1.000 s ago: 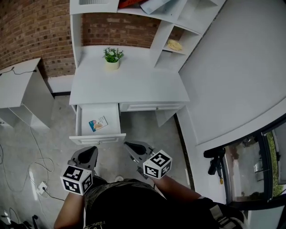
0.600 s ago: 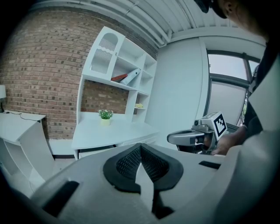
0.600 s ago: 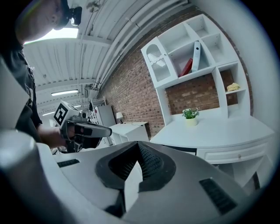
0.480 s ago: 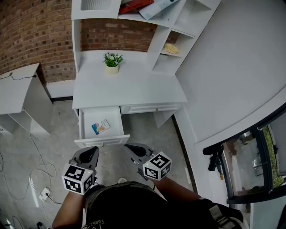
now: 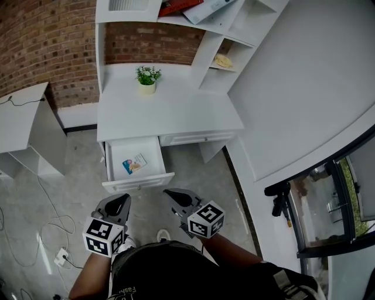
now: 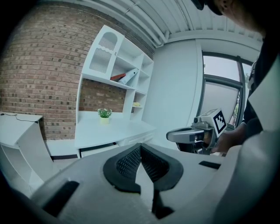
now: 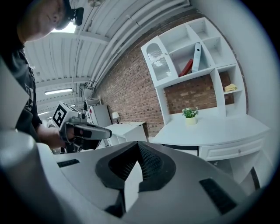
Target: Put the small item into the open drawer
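The white desk (image 5: 170, 111) has its left drawer (image 5: 153, 158) pulled open, and a small blue-and-white item (image 5: 135, 163) lies flat inside it. My left gripper (image 5: 123, 198) hangs below the drawer front, shut, with nothing in it. My right gripper (image 5: 169, 191) is beside it, just off the drawer's right corner, also shut and empty. In the left gripper view the black pads (image 6: 130, 161) meet, and the right gripper (image 6: 192, 134) shows to the side. In the right gripper view the pads (image 7: 151, 162) also meet, with the left gripper (image 7: 83, 130) at the left.
A potted plant (image 5: 146, 78) stands at the back of the desk, under shelves with books (image 5: 176, 7). The right drawer (image 5: 196, 139) is closed. A low white table (image 5: 23, 117) stands left. Cables and a power strip (image 5: 61, 255) lie on the floor. A window frame (image 5: 304, 205) is at right.
Both grippers have drawn slightly back from the drawer front, and the whole view has shifted with them. Jaws stay shut. The small item lies unmoved in the drawer.
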`<state>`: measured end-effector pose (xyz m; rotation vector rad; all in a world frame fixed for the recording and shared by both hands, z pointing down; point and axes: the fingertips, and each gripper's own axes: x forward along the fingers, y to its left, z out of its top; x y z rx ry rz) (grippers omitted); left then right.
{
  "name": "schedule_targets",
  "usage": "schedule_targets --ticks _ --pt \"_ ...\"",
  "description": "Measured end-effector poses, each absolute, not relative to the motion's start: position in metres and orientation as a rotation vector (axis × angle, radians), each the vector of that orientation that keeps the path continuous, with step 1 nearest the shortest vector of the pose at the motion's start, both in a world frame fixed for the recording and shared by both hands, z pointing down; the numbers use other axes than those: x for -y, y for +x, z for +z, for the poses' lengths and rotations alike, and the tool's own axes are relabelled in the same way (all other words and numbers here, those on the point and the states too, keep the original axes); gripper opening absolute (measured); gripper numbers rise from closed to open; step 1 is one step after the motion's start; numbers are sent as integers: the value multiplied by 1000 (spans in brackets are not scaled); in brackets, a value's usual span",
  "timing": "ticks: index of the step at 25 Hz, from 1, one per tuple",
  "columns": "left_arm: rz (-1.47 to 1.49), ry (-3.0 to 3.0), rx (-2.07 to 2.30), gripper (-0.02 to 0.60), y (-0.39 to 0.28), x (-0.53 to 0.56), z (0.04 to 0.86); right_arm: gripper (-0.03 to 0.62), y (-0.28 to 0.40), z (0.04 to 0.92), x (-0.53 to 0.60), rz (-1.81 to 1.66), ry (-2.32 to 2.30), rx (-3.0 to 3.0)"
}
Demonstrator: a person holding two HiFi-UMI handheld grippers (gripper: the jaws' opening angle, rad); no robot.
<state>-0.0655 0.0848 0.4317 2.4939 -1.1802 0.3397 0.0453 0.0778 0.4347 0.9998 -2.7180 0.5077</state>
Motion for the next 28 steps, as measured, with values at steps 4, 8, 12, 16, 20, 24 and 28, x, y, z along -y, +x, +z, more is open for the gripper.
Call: schedule_targets --ticks 4,8,12,16,20,24,28 --pt "340 2487 1167 17 -73 -88 437 4 39 440 -82 518 1008 2698" --pt "349 2483 1153 17 -79 -91 440 4 34 445 -87 527 1006 2675" --pt "352 2492 1147 17 -81 -92 439 3 31 448 -89 531 1005 2663" --pt "361 2496 1146 17 -83 -95 438 3 29 448 -91 531 1005 2666" --pt "361 2499 1153 17 -85 -96 438 4 27 448 -94 526 1003 2669" --pt "360 2500 1154 17 -85 -100 438 3 27 449 -97 525 998 2668" --pt "361 2504 1159 17 -84 -103 436 4 28 448 -100 523 996 2665"
